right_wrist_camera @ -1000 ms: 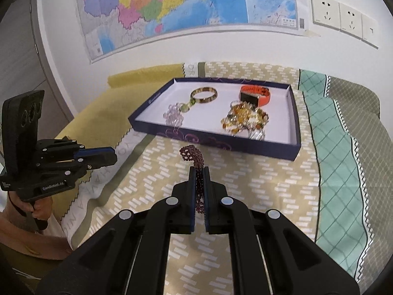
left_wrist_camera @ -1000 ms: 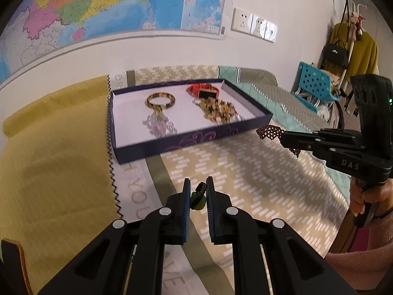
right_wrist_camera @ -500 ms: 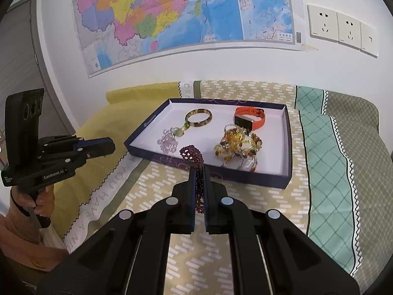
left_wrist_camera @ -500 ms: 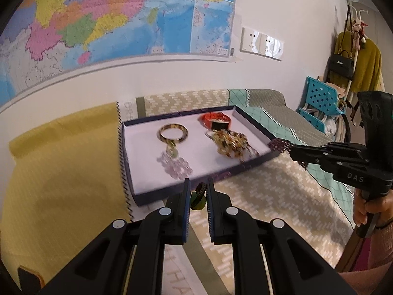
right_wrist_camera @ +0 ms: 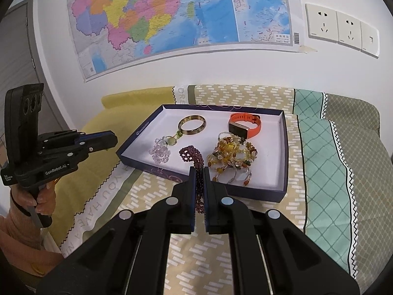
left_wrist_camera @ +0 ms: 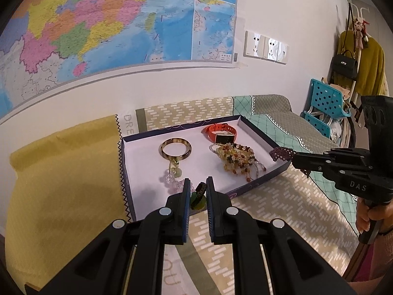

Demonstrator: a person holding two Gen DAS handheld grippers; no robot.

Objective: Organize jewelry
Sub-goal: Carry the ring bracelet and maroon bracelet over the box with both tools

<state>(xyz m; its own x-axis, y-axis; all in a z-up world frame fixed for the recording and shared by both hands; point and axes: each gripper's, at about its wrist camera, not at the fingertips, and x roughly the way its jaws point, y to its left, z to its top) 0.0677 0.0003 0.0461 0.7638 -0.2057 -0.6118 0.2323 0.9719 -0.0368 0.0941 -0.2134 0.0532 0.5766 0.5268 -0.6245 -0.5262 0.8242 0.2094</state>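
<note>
"GenRobot.AI" is read on the left claw (right_wrist_camera: 108,141), clamped on a green pendant (left_wrist_camera: 197,200). "DAS" is read on the right claw (right_wrist_camera: 199,172), clamped on a garnet bracelet (right_wrist_camera: 194,157).

We see a bed (right_wrist_camera: 319,162) that stands against the white wall. Its cover has several parts: a plain yellow part (left_wrist_camera: 61,184) on the left, a beige part with small white dashes (right_wrist_camera: 196,258) in the middle, a teal part with a diamond grid (right_wrist_camera: 324,177), and a grey-green part (right_wrist_camera: 353,132) on the right. A pale strip with letters (right_wrist_camera: 98,211) runs between the yellow part and the beige part. One thing lies directly on the cover: a shallow dark blue tray (right_wrist_camera: 248,193) with a white inside. It rests mostly on the beige part, near the wall, and it lies flat.
</note>
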